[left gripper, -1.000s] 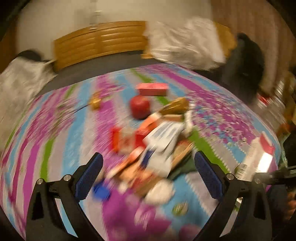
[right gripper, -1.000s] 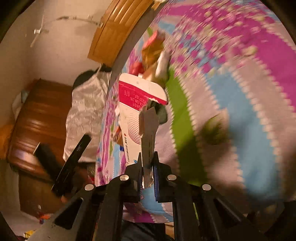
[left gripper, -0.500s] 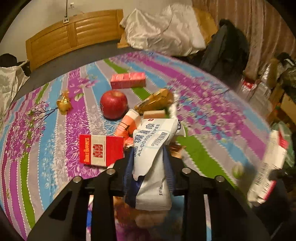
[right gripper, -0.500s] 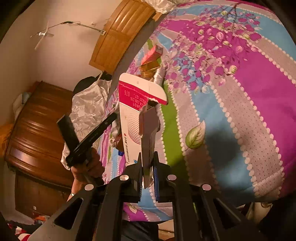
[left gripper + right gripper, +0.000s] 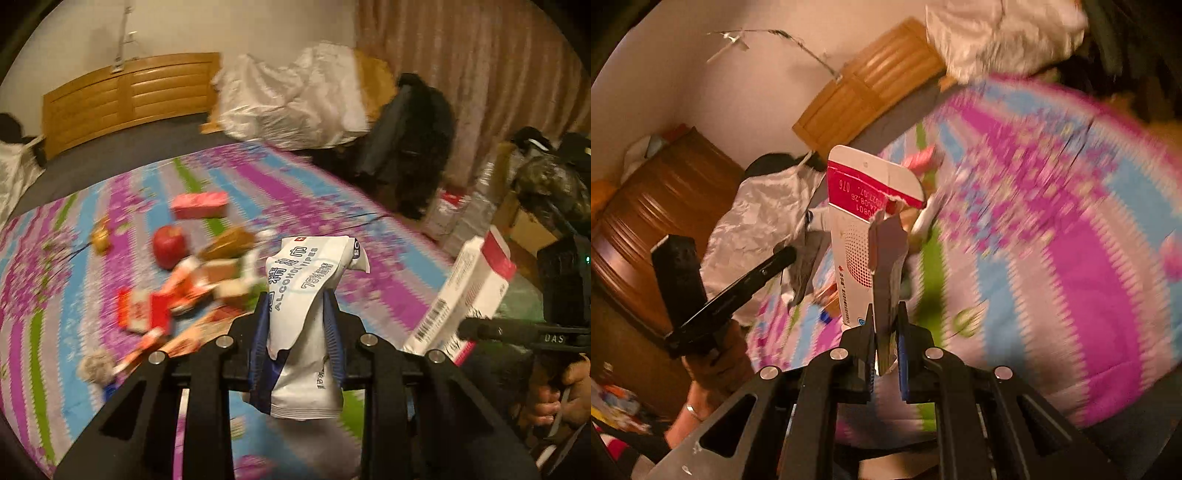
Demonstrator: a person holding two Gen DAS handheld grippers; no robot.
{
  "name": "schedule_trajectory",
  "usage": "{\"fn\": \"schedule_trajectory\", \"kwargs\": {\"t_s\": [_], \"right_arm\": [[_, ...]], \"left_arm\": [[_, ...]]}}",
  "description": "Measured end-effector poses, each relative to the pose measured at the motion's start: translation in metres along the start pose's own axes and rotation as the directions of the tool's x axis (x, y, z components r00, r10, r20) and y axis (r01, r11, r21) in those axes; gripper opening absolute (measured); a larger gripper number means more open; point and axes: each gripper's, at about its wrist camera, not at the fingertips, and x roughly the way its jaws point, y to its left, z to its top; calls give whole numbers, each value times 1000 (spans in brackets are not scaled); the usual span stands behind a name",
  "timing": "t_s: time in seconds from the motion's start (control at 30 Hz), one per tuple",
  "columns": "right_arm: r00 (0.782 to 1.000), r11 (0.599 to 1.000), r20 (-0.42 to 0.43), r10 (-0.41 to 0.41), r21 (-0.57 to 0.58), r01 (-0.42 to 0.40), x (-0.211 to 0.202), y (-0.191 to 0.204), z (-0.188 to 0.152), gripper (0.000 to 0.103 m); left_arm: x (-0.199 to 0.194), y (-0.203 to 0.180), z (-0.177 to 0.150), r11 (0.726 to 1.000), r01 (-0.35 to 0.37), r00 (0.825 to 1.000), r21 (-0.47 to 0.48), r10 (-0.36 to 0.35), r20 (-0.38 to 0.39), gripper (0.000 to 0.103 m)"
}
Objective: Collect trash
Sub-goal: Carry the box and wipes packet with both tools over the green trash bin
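Collection partly done: left gripper [image 5: 297, 325] pinches an alcohol-wipes packet [image 5: 306, 295] and right gripper [image 5: 886, 343] clamps a torn red-and-white carton [image 5: 864, 221], both held above the bedspread [image 5: 332, 206], where wrappers [image 5: 177, 291] remain.

Striped bedspread [image 5: 369, 236] carries a red apple [image 5: 169, 242], pink box [image 5: 199, 204] and blurred wrappers [image 5: 177, 295]

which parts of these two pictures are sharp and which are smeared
Left wrist view: the left tongs and the wipes packet are sharp, the trash pile is motion-smeared. Right wrist view: the right tongs and the red-and-white carton are crisp, the bedspread streaks.
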Motion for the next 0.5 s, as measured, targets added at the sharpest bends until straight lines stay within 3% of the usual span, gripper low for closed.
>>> {"fn": "schedule_trajectory", "kwargs": {"t_s": [0.1,0.2,0.37,0.5], "right_arm": [[990,995,100,-98,-16,100,-52,-15,12,11],[957,976,193,-215,22,215,-113,-40,18,11],[861,908,289,-417,174,381,-216,-95,18,11],[760,805,281,-586,302,510,-289,-138,7,11]], "left_arm": [[15,-50,18,994,85,996,74,-85,4,27],[33,-96,33,978,155,988,139,-155,-10,27],[73,-189,57,925,274,962,264,-266,-65,27],[106,-259,68,870,376,926,319,-349,-142,27]]}}
